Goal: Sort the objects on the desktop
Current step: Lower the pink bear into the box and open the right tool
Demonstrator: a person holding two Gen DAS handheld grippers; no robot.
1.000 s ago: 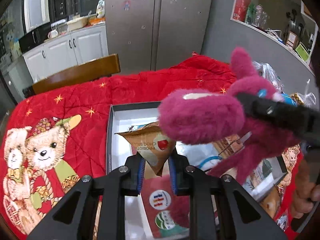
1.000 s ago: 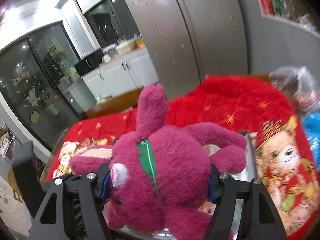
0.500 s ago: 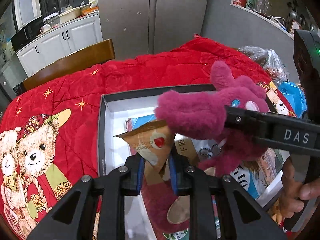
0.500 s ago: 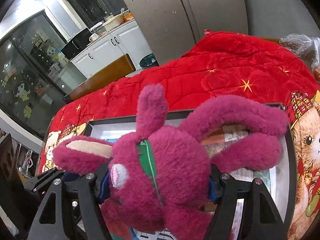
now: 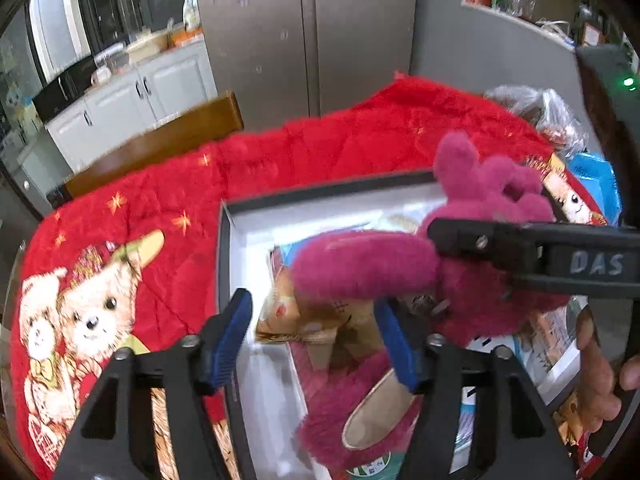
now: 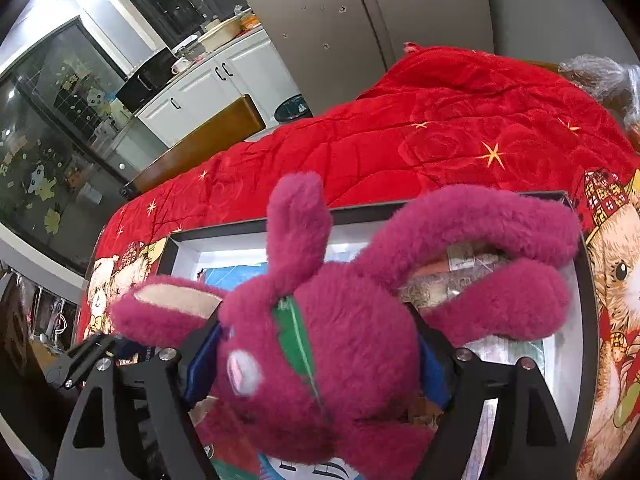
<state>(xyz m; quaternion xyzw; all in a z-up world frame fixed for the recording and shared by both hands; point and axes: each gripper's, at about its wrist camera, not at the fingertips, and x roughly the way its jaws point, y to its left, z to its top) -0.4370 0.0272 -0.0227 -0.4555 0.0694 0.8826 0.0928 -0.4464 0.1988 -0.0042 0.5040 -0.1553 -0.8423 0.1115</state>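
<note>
Over box [image 5: 230, 240], frame center: R gripper [image 6: 316, 356] pinching plush toy [image 6: 340, 344]; L gripper [image 5: 316, 340] lower center, jaws spread w/ snack packet [image 5: 296, 312] between.

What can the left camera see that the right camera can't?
Only the left wrist view shows the brown snack packet lying loose between the open left gripper fingers, and the person's hand. Only the right wrist view shows the green ribbon on the toy. Both show the pink plush toy clamped in the right gripper, over the box.
</note>
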